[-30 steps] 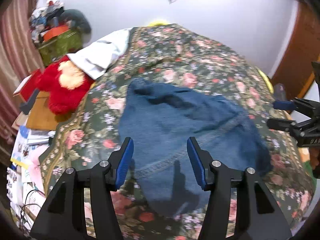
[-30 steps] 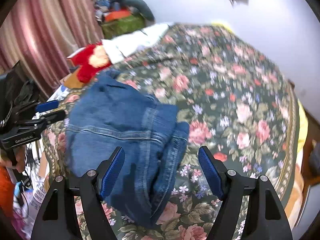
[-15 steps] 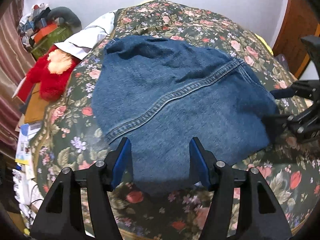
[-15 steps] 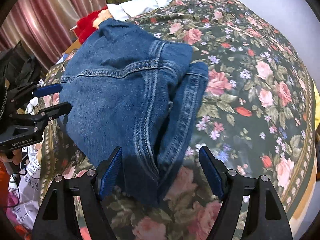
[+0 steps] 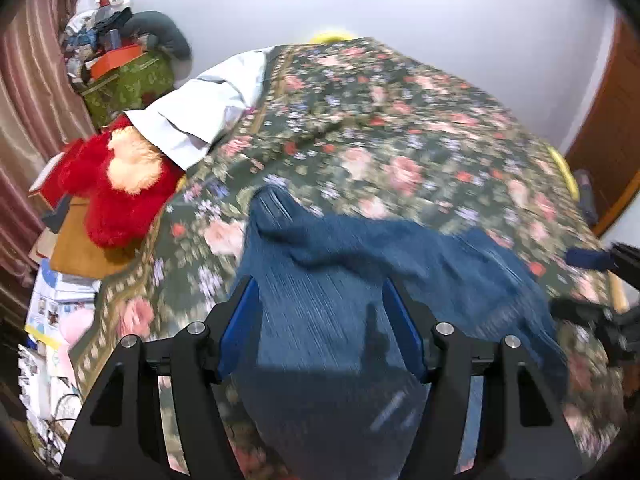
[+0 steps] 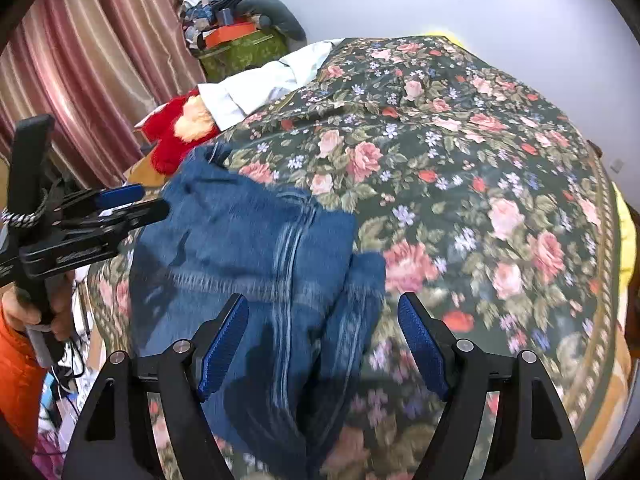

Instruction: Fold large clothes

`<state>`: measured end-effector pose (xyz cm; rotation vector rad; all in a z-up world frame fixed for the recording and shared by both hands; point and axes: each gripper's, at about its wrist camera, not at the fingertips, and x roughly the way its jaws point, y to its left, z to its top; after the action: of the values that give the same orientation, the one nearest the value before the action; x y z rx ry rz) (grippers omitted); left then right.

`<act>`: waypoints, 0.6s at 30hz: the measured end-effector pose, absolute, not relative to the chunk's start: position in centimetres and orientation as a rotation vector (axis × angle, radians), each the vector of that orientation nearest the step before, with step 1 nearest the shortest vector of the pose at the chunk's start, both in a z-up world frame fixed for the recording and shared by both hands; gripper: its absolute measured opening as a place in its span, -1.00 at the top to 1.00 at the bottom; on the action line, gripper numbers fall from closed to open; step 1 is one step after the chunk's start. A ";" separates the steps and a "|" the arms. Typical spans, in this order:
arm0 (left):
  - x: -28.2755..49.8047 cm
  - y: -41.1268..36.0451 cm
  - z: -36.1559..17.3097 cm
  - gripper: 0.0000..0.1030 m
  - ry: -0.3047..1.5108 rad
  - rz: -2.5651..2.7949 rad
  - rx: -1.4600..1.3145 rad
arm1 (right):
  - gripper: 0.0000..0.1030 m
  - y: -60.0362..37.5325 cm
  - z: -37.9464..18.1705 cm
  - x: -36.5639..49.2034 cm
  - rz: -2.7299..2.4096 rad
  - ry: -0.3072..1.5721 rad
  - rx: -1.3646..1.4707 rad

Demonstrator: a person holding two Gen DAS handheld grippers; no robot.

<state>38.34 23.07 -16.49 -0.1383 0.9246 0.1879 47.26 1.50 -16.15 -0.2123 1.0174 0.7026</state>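
A folded blue denim garment (image 5: 360,272) lies on the flowered bedspread (image 5: 400,140) near its front edge, blurred in both views. My left gripper (image 5: 322,332) hangs over the denim's near left part, its jaws opening; the cloth shows between the blue pads but they do not press on it. The right gripper (image 6: 324,348) stands wide open above the denim (image 6: 240,248) where its doubled right edge meets the bedspread (image 6: 480,160). Each gripper appears in the other's view, the left gripper (image 6: 154,201) at the denim's left side and the right gripper (image 5: 568,282) at its right side.
A red plush toy (image 5: 116,188) and a white cloth (image 5: 200,116) sit at the bed's far left. Behind them stands a green box (image 5: 128,84) piled with clutter, beside pink curtains (image 6: 80,60). A wooden door (image 5: 612,120) is at the right. A hand (image 6: 60,312) holds the left gripper's handle.
Both grippers have drawn back from the denim since half a second ago, so the garment looks smaller and more wall shows. The left jaws stand slightly wider.
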 end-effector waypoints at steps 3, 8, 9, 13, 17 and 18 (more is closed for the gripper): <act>40.9 24.5 -18.4 -0.25 0.961 0.207 -0.150 | -0.46 2.5 -18.3 49.0 0.677 1.049 -0.242; 42.8 26.6 -21.8 -0.70 1.000 0.222 -0.191 | -0.71 1.2 -21.5 51.1 0.665 1.098 -0.163; 42.9 26.9 -22.3 -0.75 1.002 0.217 -0.201 | -0.77 0.7 -21.9 51.4 0.665 1.105 -0.137; 42.5 27.4 -22.2 -0.72 0.994 0.212 -0.267 | -0.77 -0.1 -21.6 51.4 0.662 1.133 -0.096; 41.4 26.3 -20.3 -0.51 0.988 0.242 -0.209 | -0.77 -0.5 -18.7 49.8 0.612 1.045 -0.177; 40.9 25.8 -19.4 -0.49 0.978 0.247 -0.181 | -0.77 -0.7 -17.8 49.4 0.615 1.021 -0.183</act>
<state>40.85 25.77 -19.37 -0.1811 0.9784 0.2468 49.37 -0.72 -17.79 -0.1834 1.0206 0.6151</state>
